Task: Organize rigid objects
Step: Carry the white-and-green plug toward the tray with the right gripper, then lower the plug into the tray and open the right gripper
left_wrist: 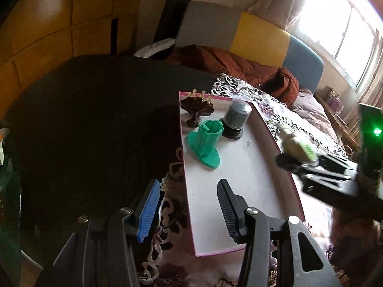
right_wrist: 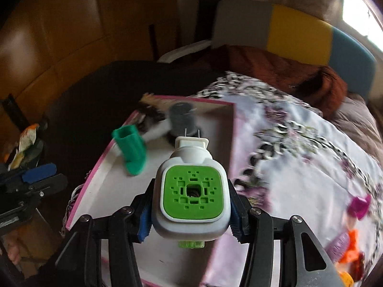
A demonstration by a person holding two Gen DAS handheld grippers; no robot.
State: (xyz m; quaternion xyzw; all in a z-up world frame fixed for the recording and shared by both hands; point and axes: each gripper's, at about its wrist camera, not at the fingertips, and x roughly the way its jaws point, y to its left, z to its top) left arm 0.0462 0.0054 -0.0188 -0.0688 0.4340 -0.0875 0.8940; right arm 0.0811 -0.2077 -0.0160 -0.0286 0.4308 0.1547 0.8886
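Note:
A pink-rimmed white tray lies on a floral cloth. In it stand a green flanged tube, a grey cylinder on a black base and a dark brown pedestal dish. My left gripper is open and empty over the tray's near left edge. My right gripper is shut on a white plug-in device with a green face, held above the tray; it also shows blurred in the left wrist view. The green tube and grey cylinder lie beyond it.
The floral cloth covers the surface to the right of the tray. Small magenta and orange objects lie at its right edge. A rust-brown blanket and a colour-block headboard are behind. Dark fabric is on the left.

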